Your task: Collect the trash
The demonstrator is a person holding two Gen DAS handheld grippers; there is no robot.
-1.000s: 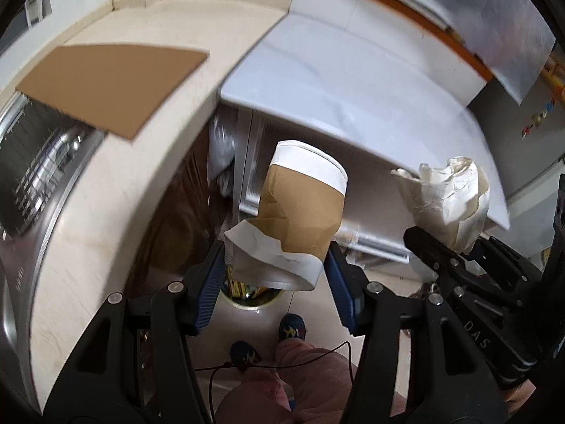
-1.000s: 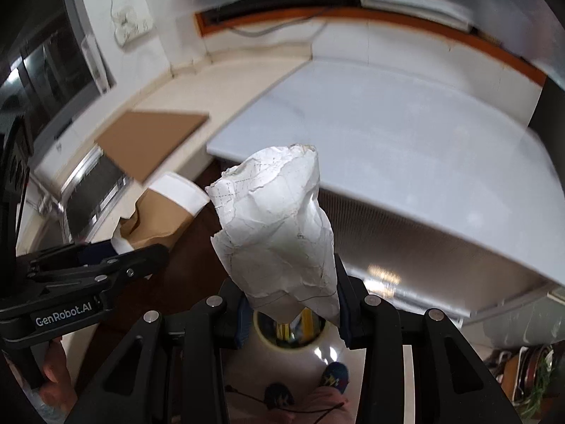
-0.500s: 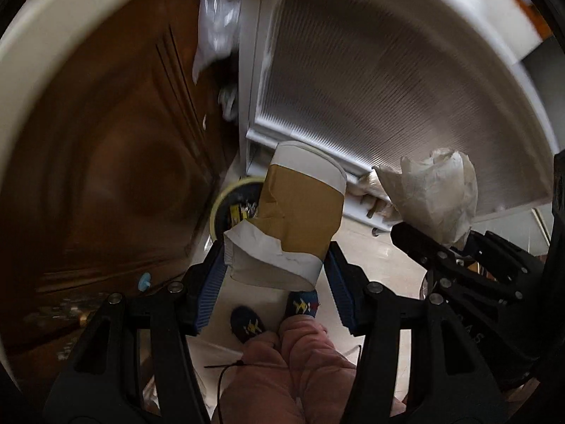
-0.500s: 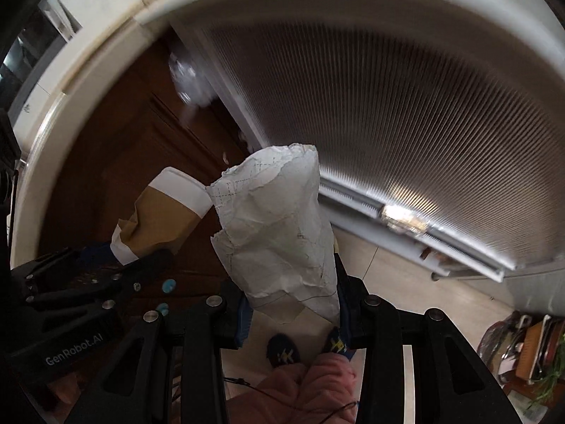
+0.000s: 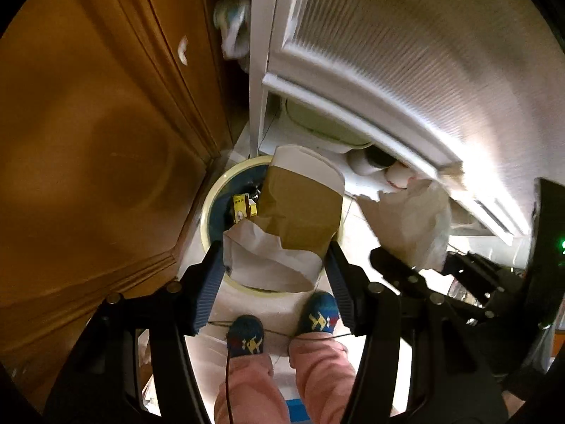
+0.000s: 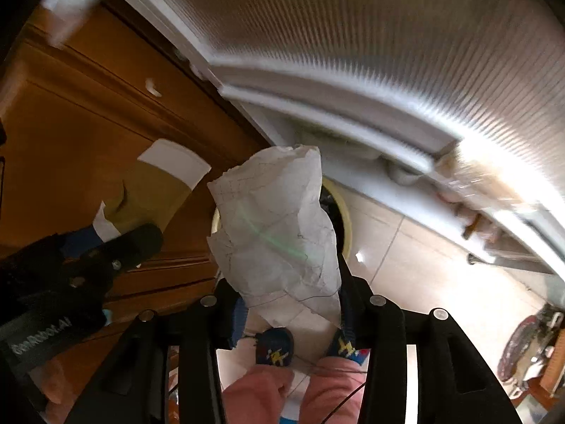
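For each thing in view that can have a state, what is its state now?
Paper cup: crushed, held in the left hand-held gripper.
White paper: crumpled, between the right hand-held gripper jaws, which are opening.
Trash bin: open, with trash inside.

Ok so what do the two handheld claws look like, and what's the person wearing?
Both are black plastic: the left claw and the right claw have angular black arms with round silver bolts and ribbed blue pads. White lettering marks the left one's side. A thin black cable hangs below. The person wears pink trousers and blue patterned slippers.
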